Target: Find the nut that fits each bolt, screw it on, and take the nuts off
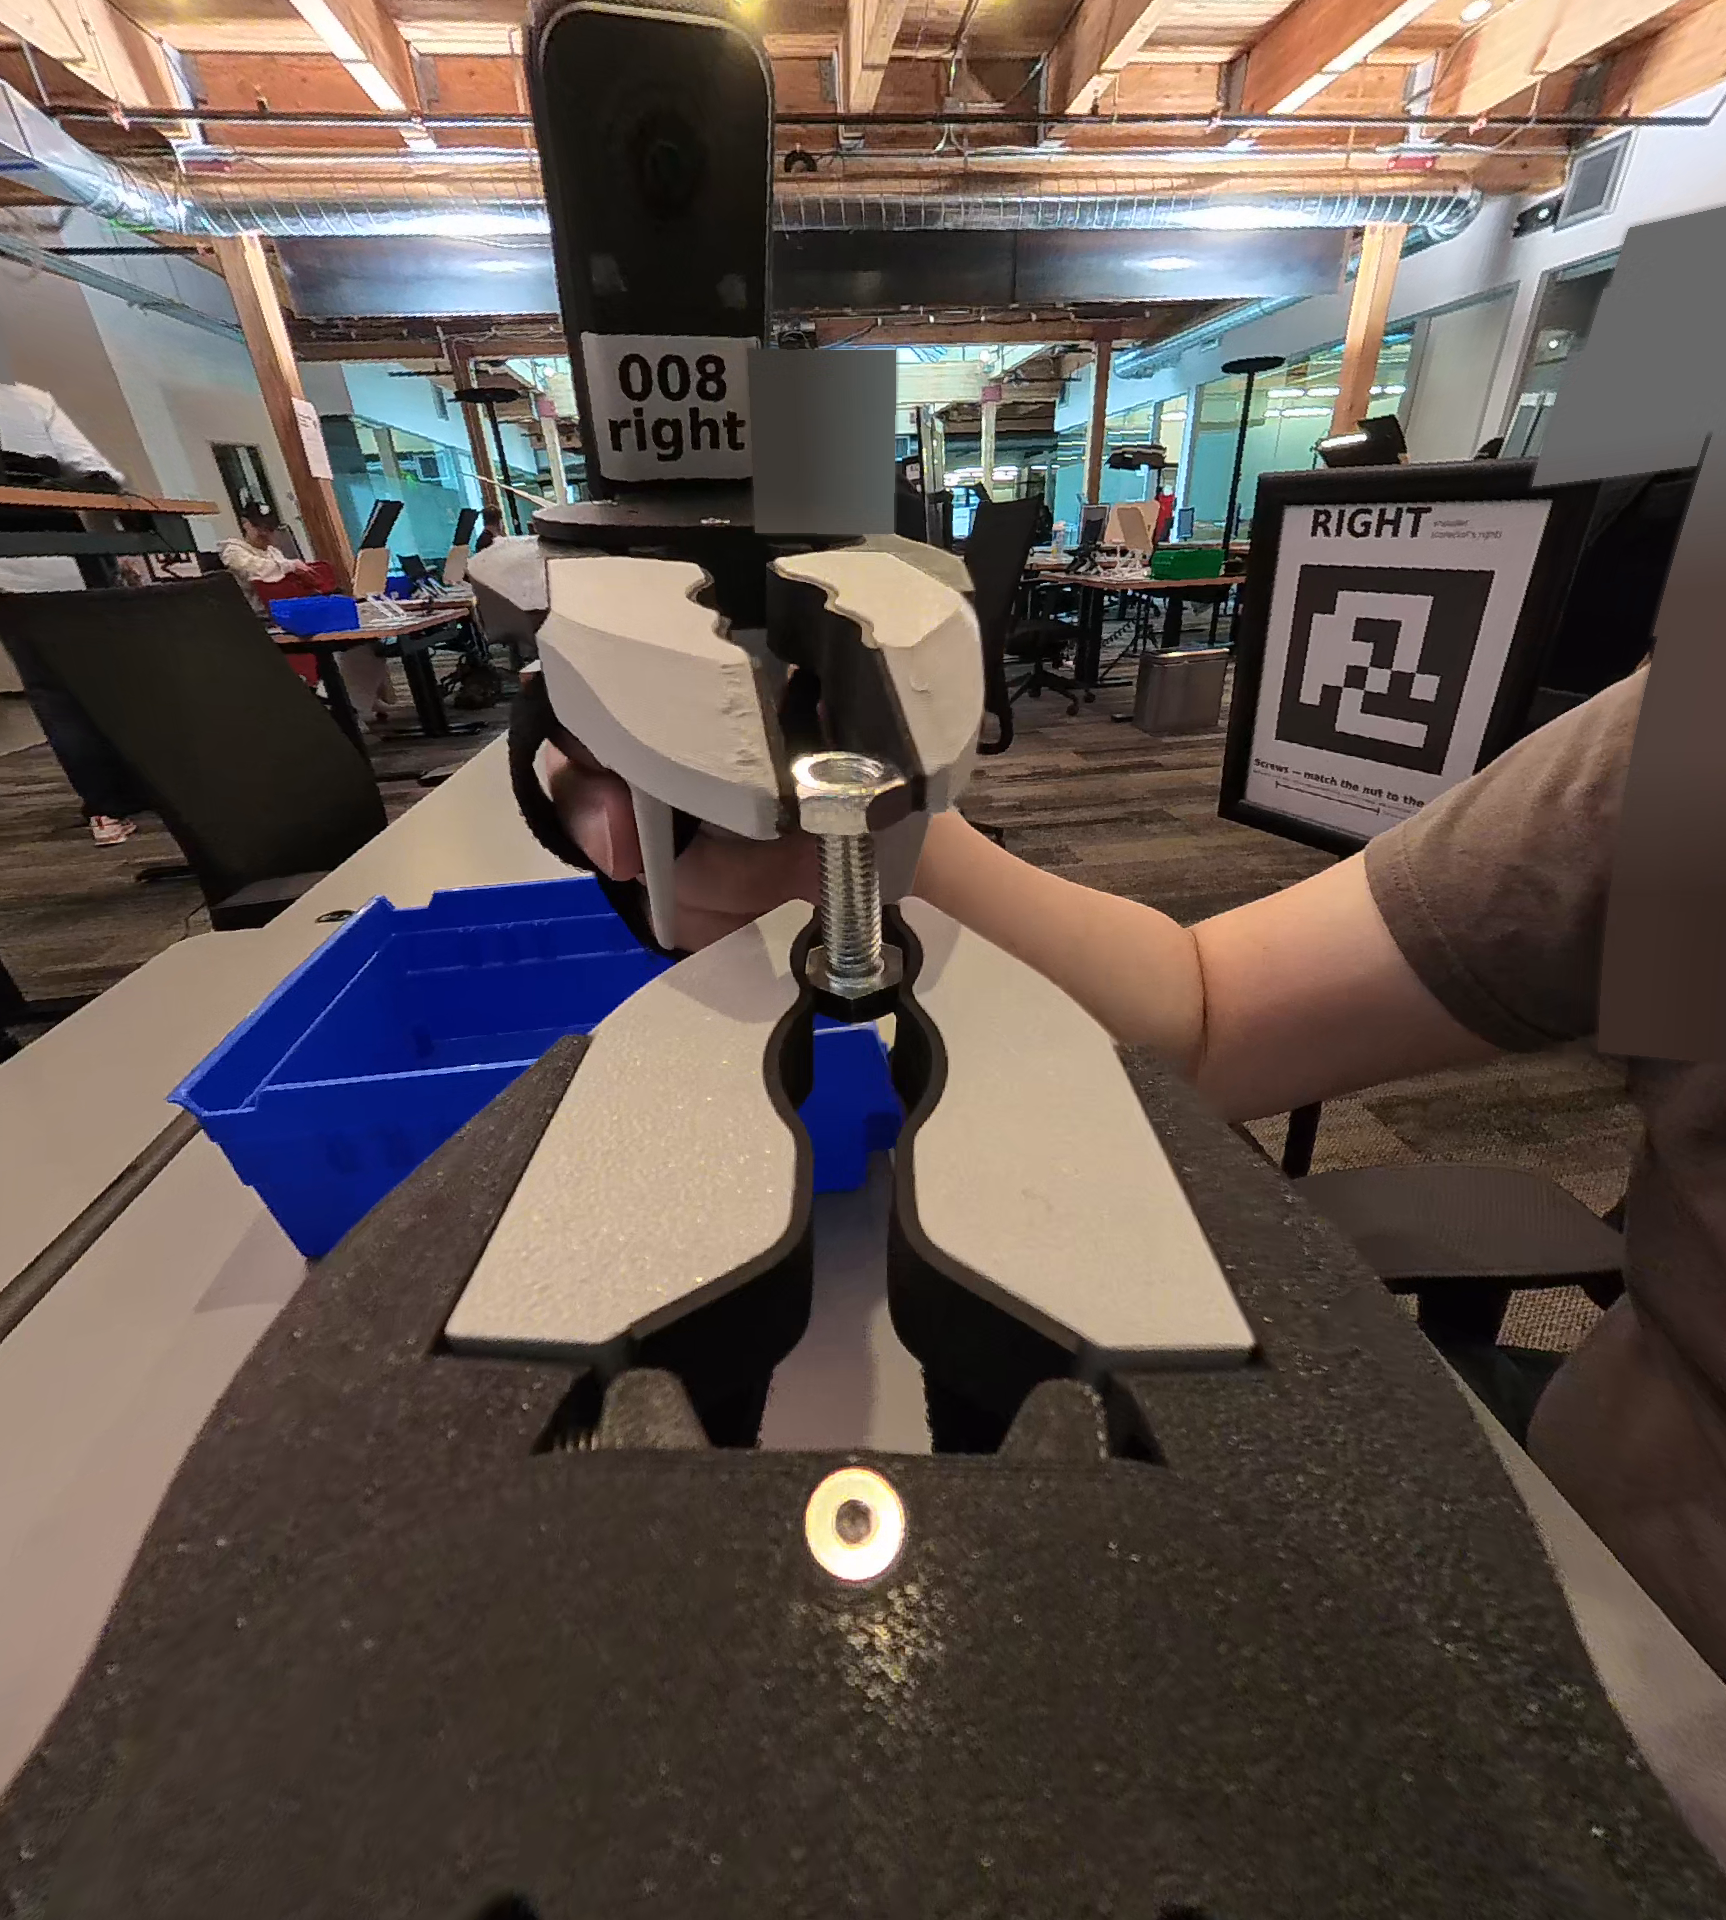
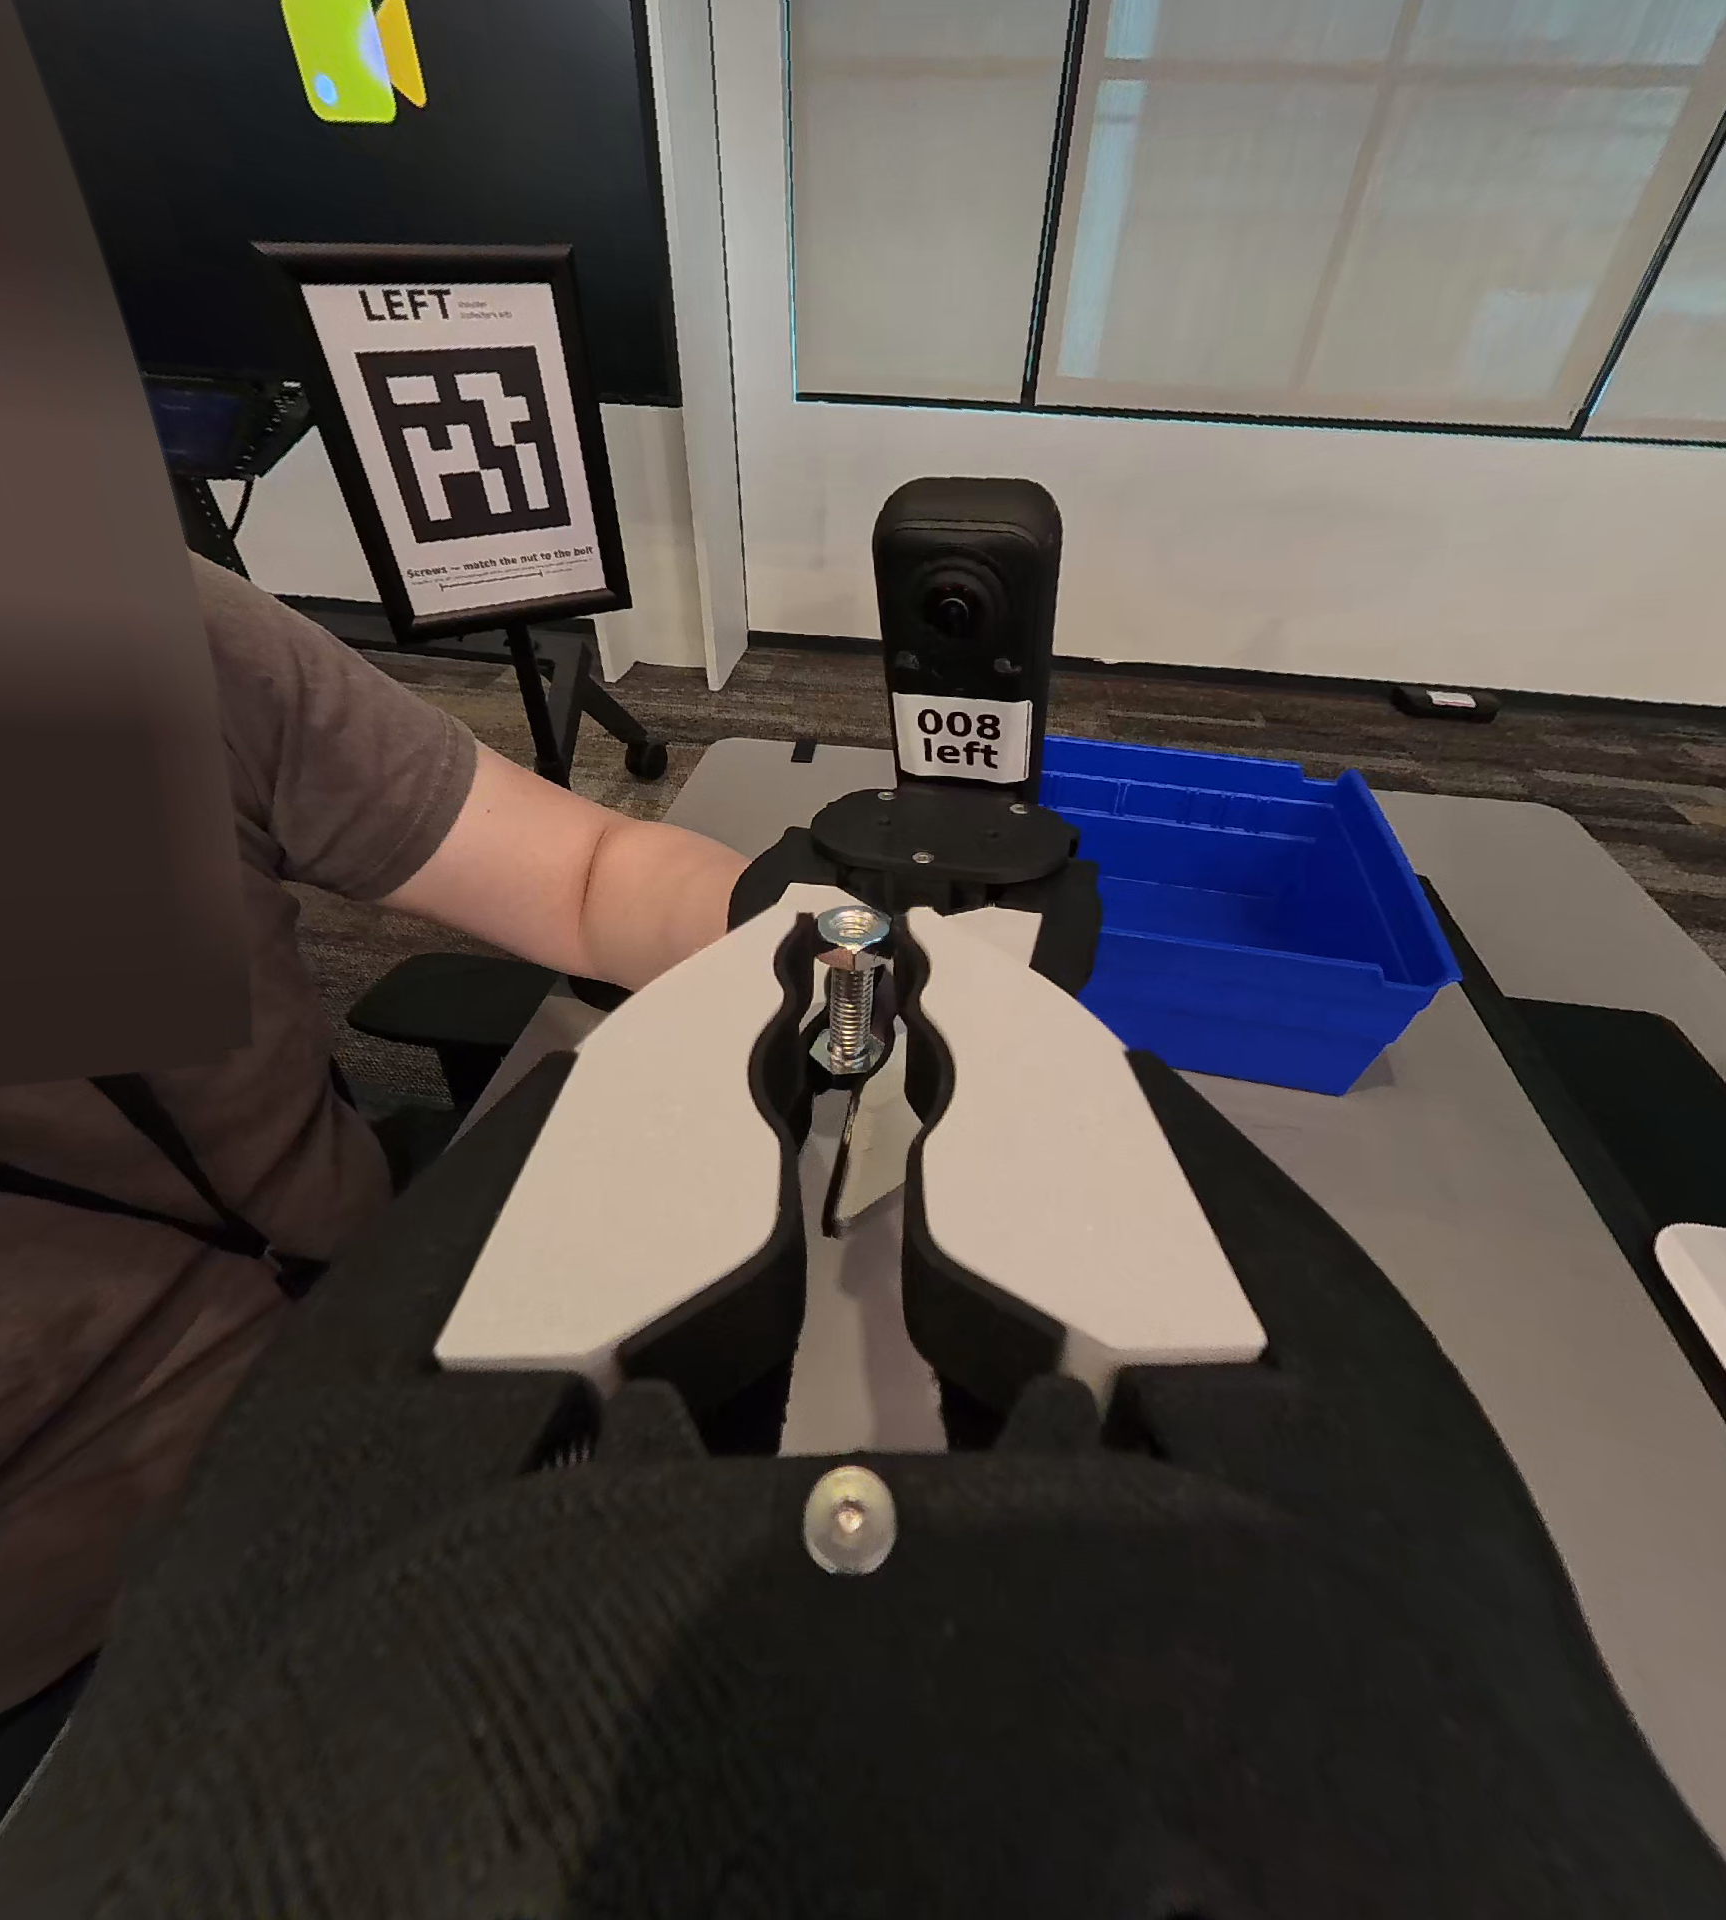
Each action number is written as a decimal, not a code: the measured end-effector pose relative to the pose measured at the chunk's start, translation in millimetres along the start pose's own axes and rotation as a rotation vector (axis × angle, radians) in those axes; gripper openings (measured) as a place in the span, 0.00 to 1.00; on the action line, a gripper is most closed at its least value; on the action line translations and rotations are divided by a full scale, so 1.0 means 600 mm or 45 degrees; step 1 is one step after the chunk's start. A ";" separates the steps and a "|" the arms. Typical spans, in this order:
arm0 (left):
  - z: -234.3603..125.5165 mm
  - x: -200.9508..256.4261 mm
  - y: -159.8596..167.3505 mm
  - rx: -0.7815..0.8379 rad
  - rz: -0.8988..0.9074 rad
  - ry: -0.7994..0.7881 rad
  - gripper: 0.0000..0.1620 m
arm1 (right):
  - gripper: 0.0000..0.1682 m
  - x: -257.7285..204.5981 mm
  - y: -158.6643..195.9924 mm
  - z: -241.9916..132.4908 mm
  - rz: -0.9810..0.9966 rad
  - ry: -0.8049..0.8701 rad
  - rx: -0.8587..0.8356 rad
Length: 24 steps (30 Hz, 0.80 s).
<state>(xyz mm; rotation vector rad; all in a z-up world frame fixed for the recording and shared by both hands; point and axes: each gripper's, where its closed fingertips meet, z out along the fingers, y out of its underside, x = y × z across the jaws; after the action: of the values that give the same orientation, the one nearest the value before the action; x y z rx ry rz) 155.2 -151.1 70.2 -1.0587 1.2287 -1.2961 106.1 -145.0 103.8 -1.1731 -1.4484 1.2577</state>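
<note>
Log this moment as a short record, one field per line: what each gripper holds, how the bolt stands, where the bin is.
left gripper: shut on the nut, at the lower end of the bolt
right gripper: shut on the bolt head
bolt: silver, upright, head on top, held in the air between the two grippers
nut position: threaded on near the bolt's lower end
blue bin: on the grey table beyond the grippers; contents not visible

Open-plan office with exposed wooden ceiling beams (image 1: 942,62).
Patterned carpet (image 1: 1098,831), far desks (image 1: 1129,582), black chairs (image 1: 184,707); frosted windows (image 2: 1306,208) right, white wall (image 2: 1358,561).
</note>
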 end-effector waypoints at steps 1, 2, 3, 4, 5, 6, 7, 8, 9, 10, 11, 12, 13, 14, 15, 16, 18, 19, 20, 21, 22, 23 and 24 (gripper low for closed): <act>0.000 -0.003 0.000 -0.005 -0.001 -0.013 0.06 | 0.09 0.002 0.000 0.000 -0.001 0.012 -0.004; -0.001 -0.006 0.001 -0.011 -0.006 -0.027 0.06 | 0.09 0.005 0.000 -0.001 -0.003 0.029 -0.008; -0.001 -0.010 0.001 -0.017 -0.008 -0.048 0.06 | 0.09 0.008 0.001 -0.001 -0.004 0.049 -0.012; -0.003 -0.017 0.002 -0.027 -0.009 -0.081 0.06 | 0.09 0.013 0.001 -0.002 -0.005 0.077 -0.017; -0.004 -0.025 0.003 -0.038 -0.013 -0.121 0.06 | 0.09 0.020 0.002 -0.002 -0.006 0.110 -0.022; -0.006 -0.032 0.004 -0.045 -0.021 -0.156 0.06 | 0.09 0.026 0.002 -0.003 -0.003 0.143 -0.025; -0.008 -0.039 0.005 -0.053 -0.028 -0.192 0.06 | 0.09 0.033 0.003 -0.003 -0.002 0.177 -0.027; -0.011 -0.049 0.007 -0.065 -0.030 -0.241 0.06 | 0.09 0.040 0.004 -0.003 -0.006 0.214 -0.031; -0.014 -0.057 0.009 -0.074 -0.033 -0.283 0.06 | 0.09 0.048 0.006 -0.003 -0.009 0.250 -0.034; -0.016 -0.063 0.010 -0.080 -0.042 -0.310 0.06 | 0.09 0.054 0.007 -0.002 -0.007 0.279 -0.037; -0.019 -0.070 0.012 -0.088 -0.050 -0.343 0.06 | 0.09 0.060 0.009 -0.002 0.000 0.310 -0.041; -0.023 -0.078 0.015 -0.100 -0.049 -0.388 0.06 | 0.09 0.067 0.011 -0.002 0.005 0.346 -0.047; -0.026 -0.085 0.017 -0.110 -0.051 -0.423 0.06 | 0.09 0.074 0.013 -0.002 0.008 0.380 -0.053; -0.028 -0.090 0.018 -0.115 -0.058 -0.449 0.06 | 0.09 0.079 0.014 -0.001 0.010 0.411 -0.058; -0.032 -0.097 0.019 -0.119 -0.059 -0.484 0.06 | 0.09 0.085 0.015 0.000 0.014 0.445 -0.059; -0.036 -0.103 0.020 -0.126 -0.049 -0.525 0.06 | 0.09 0.090 0.016 0.001 0.017 0.480 -0.057; -0.043 -0.113 0.021 -0.134 -0.037 -0.586 0.06 | 0.09 0.098 0.016 0.006 0.019 0.541 -0.045; -0.047 -0.117 0.020 -0.133 -0.039 -0.612 0.06 | 0.09 0.102 0.015 0.008 0.018 0.571 -0.033; -0.049 -0.120 0.020 -0.130 -0.046 -0.624 0.06 | 0.09 0.105 0.014 0.010 0.012 0.599 -0.021; -0.051 -0.122 0.020 -0.131 -0.058 -0.634 0.06 | 0.09 0.109 0.014 0.011 0.006 0.627 -0.014; -0.054 -0.126 0.021 -0.136 -0.062 -0.652 0.06 | 0.09 0.112 0.015 0.012 0.004 0.656 -0.013; -0.057 -0.129 0.023 -0.148 -0.057 -0.671 0.06 | 0.09 0.116 0.017 0.013 0.002 0.683 -0.018; -0.059 -0.133 0.025 -0.159 -0.049 -0.695 0.06 | 0.09 0.119 0.019 0.013 0.002 0.710 -0.024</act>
<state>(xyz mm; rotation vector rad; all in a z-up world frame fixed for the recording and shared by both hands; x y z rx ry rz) 129.3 -67.7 55.4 -1.4162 0.8804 -0.8778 86.7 -75.9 93.8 -1.3979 -1.0421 0.8223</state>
